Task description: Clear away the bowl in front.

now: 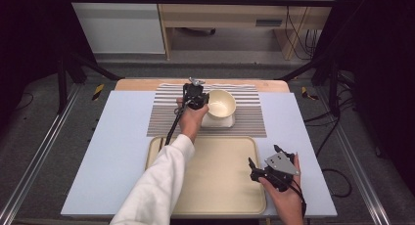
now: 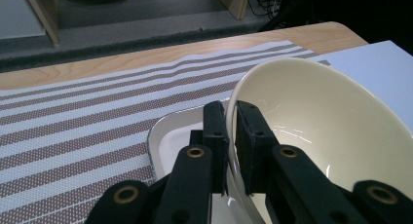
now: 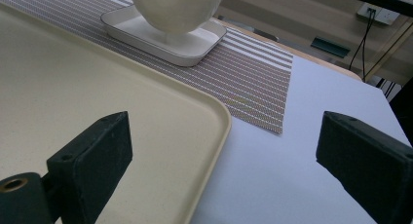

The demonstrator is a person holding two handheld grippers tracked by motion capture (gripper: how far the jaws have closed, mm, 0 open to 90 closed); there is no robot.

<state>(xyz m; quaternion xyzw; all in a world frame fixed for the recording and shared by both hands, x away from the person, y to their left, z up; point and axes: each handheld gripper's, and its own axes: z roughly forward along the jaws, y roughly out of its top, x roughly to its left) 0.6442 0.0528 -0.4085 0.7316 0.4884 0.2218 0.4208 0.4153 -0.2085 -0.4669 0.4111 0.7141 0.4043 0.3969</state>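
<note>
Above white dish (image 2: 168, 136): bowl (image 2: 316, 131) tilted, mouth seemingly toward right.

Even overhead light keeps the table (image 1: 112, 151) bright while the surrounding room falls dark. Small glints streak the bowl (image 2: 311, 117). Shadows are soft. The high view is slightly blurred and grainy.

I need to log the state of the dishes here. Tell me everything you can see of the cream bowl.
The cream bowl is round, deep and glossy, like glazed ceramic or plastic, and looks empty inside. It has a small foot. The left claw pinches its rim, one jaw outside and one inside the wall, and the bowl sits slightly tilted. It stands over a shallow white rectangular dish on the striped mat; whether its foot touches the dish is unclear.
</note>
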